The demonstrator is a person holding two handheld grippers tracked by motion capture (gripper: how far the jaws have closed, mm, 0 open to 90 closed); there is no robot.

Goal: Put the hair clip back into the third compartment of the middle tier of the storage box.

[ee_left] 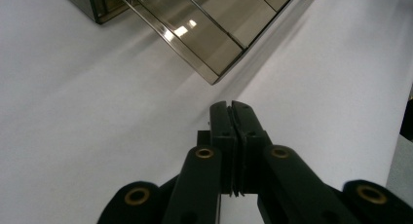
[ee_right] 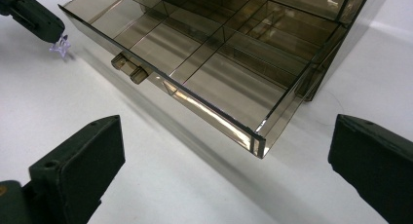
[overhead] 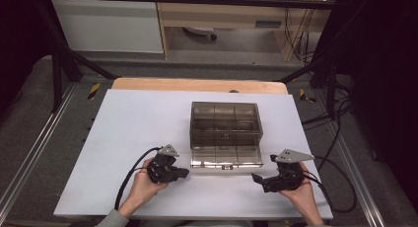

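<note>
The left gripper (ee_left: 232, 109) is pinching a small clear star-shaped plastic piece (ee_right: 61, 45) between closed jaws, just beside the left end of the smoky translucent plastic drawer (ee_right: 195, 83), which is standing pulled out of its matching cabinet (overhead: 225, 119) on the white tabletop (overhead: 138, 123). The right gripper (ee_right: 224, 151) is waiting with jaws spread before the drawer's front corner. The star is tiny; it could slip from the tips or land outside the drawer. The visible drawer compartments are appearing empty.
</note>
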